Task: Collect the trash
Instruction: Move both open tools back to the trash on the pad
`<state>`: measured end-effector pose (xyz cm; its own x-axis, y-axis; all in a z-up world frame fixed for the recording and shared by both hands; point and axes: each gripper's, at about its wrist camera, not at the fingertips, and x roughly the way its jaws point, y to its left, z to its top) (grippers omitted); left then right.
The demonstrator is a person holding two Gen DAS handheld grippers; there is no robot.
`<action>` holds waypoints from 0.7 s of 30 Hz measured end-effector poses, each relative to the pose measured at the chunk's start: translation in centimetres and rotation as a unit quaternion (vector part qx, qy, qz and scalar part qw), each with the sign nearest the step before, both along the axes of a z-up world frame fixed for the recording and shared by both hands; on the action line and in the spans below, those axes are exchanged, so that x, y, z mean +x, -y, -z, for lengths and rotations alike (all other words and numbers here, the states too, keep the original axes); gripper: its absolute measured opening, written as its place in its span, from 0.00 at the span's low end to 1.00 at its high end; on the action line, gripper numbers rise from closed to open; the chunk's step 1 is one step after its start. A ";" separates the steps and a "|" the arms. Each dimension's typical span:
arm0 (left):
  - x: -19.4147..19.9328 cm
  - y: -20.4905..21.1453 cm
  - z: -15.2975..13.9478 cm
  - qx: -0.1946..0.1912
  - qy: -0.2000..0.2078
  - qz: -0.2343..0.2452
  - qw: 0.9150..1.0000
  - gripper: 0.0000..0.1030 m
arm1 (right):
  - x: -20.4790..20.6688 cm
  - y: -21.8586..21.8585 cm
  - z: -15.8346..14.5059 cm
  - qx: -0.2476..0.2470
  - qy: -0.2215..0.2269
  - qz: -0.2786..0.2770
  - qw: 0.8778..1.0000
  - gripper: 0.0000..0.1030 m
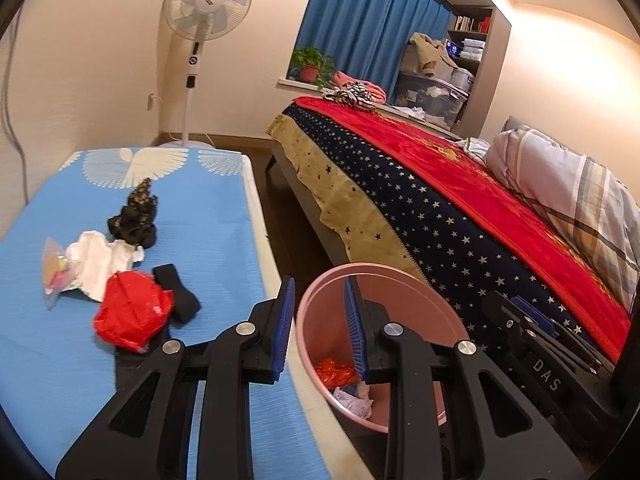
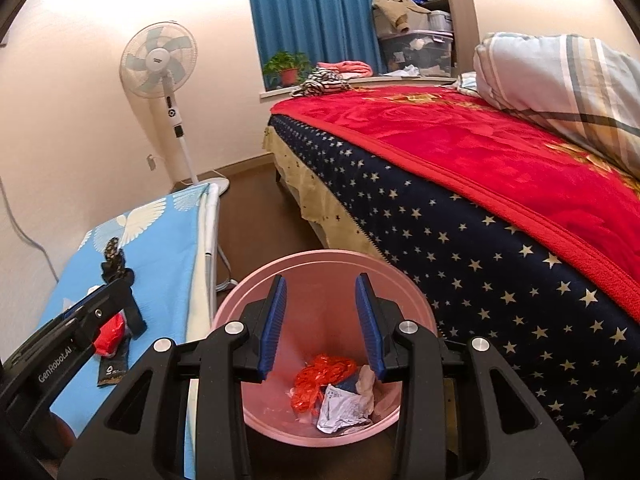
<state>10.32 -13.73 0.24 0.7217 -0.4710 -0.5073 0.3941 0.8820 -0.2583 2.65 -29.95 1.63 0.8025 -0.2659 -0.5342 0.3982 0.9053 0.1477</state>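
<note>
Now hovering over the pink bin (image 2: 320,268) with right tongs (image 2: 320,300) and left tongs (image 1: 318,300) both spread and empty, crumpled trash (image 2: 336,392) lying inside, red wrapper (image 1: 132,316) waiting on the table (image 1: 40,320).

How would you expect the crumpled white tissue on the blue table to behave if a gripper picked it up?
The white tissue looks crumpled and thin, so it is probably very light and floppy, sagging from the pads. Its loose folds would likely compress, and a shallow pinch might tear away only an edge.
</note>
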 end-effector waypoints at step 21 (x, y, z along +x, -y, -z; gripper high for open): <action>-0.5 -5.4 -0.5 -0.005 0.005 -0.044 0.999 0.25 | 0.5 -4.4 -0.9 -0.007 0.013 -0.044 0.999 0.36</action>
<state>9.85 -8.36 0.79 0.7655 -0.4103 -0.4956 0.3178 0.9109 -0.2634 3.10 -25.58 2.55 0.8364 -0.2006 -0.5102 0.3129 0.9389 0.1437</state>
